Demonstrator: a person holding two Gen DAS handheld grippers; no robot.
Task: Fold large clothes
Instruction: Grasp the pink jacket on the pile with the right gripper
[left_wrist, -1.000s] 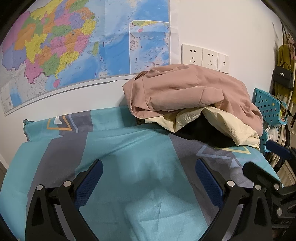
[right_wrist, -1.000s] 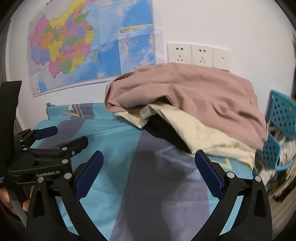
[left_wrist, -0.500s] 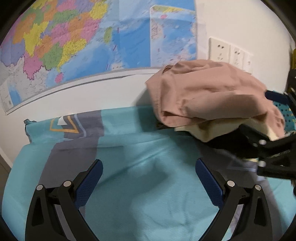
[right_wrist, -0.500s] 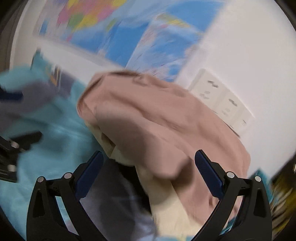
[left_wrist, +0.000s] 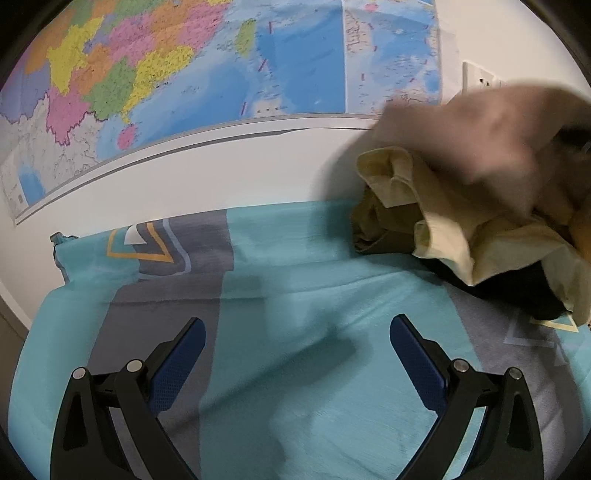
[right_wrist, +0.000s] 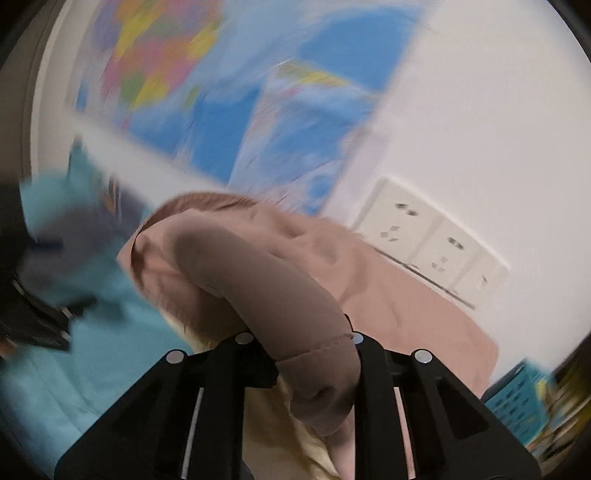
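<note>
A pink-brown garment (right_wrist: 266, 280) lies on top of a clothes pile at the far right of the bed; it shows blurred in the left wrist view (left_wrist: 480, 136). My right gripper (right_wrist: 314, 365) is shut on a fold of this garment, which bulges over the jaws. Under it lie a pale yellow garment (left_wrist: 443, 206), an olive one (left_wrist: 384, 229) and a black one (left_wrist: 517, 288). My left gripper (left_wrist: 297, 350) is open and empty, low over the teal and grey bedsheet (left_wrist: 280, 280), left of the pile.
A large coloured map (left_wrist: 207, 74) hangs on the white wall behind the bed. Wall sockets (right_wrist: 424, 251) sit above the pile. A teal perforated basket (right_wrist: 517, 391) stands at the far right. The left gripper's body (right_wrist: 33, 317) shows at the left edge.
My right gripper has moved into the pile and closed on the pink-brown garment, which now lifts off the yellow one. My left gripper has shifted left, still open.
</note>
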